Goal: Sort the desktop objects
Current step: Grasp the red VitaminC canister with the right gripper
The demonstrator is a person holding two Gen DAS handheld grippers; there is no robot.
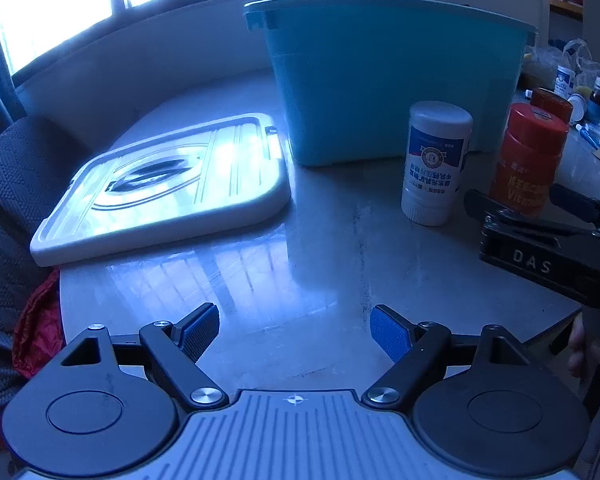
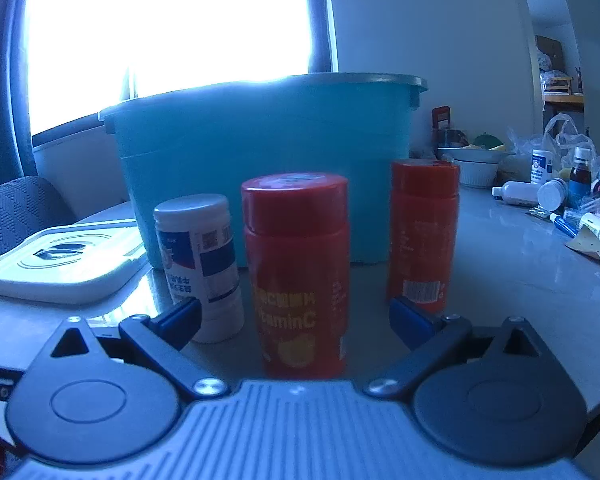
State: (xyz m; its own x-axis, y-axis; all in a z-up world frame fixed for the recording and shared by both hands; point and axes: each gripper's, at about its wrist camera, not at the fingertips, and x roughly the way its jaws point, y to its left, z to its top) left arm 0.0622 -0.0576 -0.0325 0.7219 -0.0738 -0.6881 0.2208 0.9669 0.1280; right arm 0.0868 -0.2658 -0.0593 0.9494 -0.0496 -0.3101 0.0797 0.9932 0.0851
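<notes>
Right tool (image 2: 295,318) gapes around the red plastic Vitamin C bottle (image 2: 298,272), upright on the grey table (image 2: 500,280) before the teal plastic bin (image 2: 260,160). Judgement: centre, then clamp mid-body. Left tool (image 1: 295,334) hangs unclenched, empty. Only the right view shows the second red bottle's (image 2: 423,236) barcode.

Left black blue-padded tongs (image 1: 294,330) gape wide at lower centre; right black blue-padded tongs (image 2: 296,318) likewise gape wide, low in frame.
</notes>
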